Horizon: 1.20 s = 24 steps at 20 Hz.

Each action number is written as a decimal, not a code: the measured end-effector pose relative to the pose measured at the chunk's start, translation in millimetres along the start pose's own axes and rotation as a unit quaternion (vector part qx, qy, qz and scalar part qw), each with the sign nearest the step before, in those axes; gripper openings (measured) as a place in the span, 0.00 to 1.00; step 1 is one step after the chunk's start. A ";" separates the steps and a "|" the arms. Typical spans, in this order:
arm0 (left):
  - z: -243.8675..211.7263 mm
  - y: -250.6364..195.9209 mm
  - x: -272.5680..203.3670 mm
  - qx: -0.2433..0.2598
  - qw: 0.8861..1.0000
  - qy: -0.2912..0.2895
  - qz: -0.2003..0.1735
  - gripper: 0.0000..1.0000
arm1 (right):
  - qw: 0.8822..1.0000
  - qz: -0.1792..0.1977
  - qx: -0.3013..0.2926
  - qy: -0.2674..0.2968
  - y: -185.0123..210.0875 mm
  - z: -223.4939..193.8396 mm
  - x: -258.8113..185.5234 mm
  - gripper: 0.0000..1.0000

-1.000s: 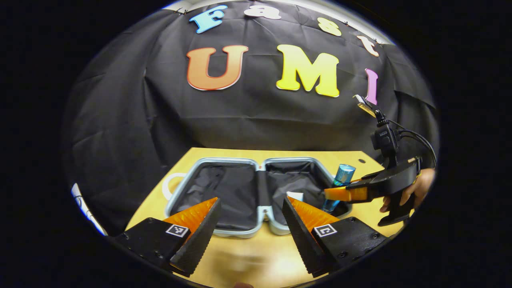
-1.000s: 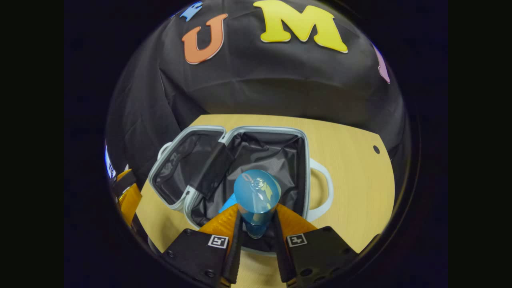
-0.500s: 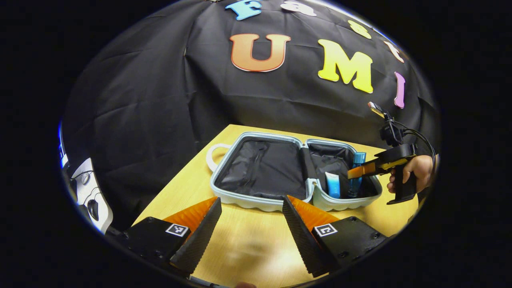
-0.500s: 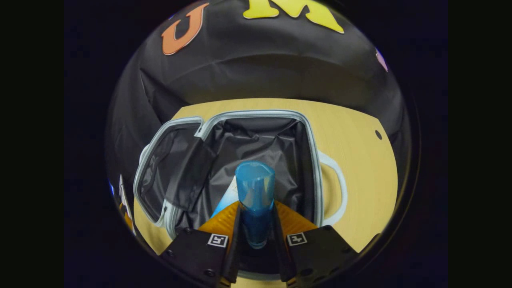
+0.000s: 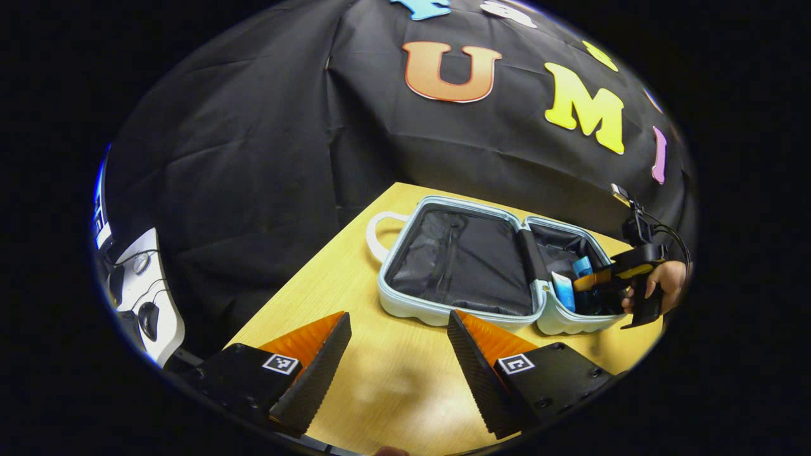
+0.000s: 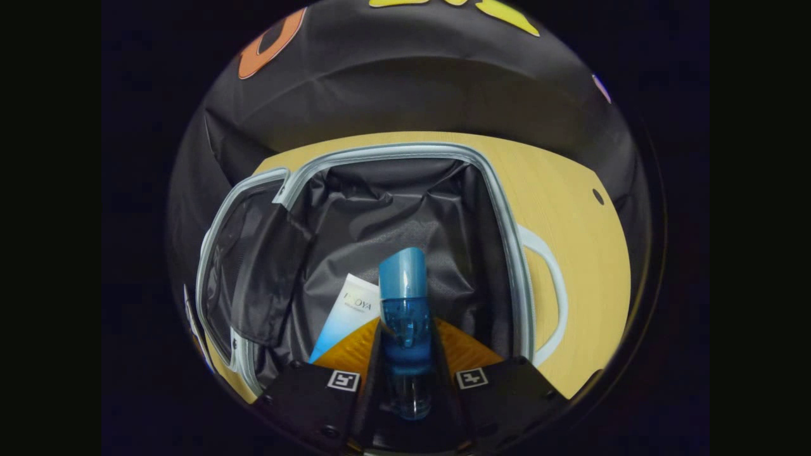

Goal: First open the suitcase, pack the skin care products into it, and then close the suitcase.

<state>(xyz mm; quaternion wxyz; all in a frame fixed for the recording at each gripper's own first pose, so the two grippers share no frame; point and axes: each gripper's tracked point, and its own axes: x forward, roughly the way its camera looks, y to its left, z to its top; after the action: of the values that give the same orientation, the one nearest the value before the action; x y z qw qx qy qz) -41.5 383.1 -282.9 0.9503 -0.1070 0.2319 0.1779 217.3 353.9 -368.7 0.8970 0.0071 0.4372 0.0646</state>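
Table [image 5: 355, 354] of pale wood is seen across the lower half of the left gripper view, with the black cloth wall behind it. The suitcase [image 5: 405, 304] is laid open and flat on it at centre right of that frame, both dark-lined halves exposed and a white handle [image 5: 374, 231] showing at its left end. In the right gripper view the suitcase [image 6: 507, 240] rim is spread across the middle of the frame, and its other handle [image 6: 557, 297] is seen at the right.

The right gripper [image 6: 405, 354] is clenched on a blue bottle [image 6: 403, 297], which is held between both orange fingers at lower centre, its cap pointing up the frame over the lining of the right half. In the left gripper view the same gripper [image 5: 592, 282] and the hand [image 5: 665, 282] holding it are seen at the right edge, reaching into that half.

A white and blue tube [image 6: 345, 313] lies on the lining just left of the bottle, partly hidden by the left finger.

The left gripper [image 5: 396, 361] is spread wide and empty over bare table at the bottom of its own view, well apart from the suitcase.
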 end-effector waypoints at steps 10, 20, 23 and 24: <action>64.1 23.1 65.4 -0.183 0.980 -0.039 -0.067 0.98 | 0.991 0.062 -0.062 -0.105 18.1 56.7 -103.8 0.72; 53.5 24.5 147.0 -0.299 0.948 0.006 -0.105 0.97 | 0.968 0.074 -0.120 -0.208 -27.8 70.6 -266.5 0.75; 56.9 27.7 161.9 -0.336 0.935 0.003 -0.115 0.96 | 0.969 0.052 -0.112 -0.212 -57.3 64.0 -295.4 0.77; 55.1 28.1 167.8 -0.351 0.929 0.008 -0.116 0.96 | 0.969 0.046 -0.112 -0.214 -64.3 60.2 -304.3 0.77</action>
<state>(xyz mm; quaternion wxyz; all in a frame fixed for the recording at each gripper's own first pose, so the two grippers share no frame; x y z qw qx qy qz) 108.9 472.9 -318.8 0.8641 -0.4618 0.1477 0.1353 86.2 255.7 -97.5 0.9608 -0.0599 0.2241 0.1518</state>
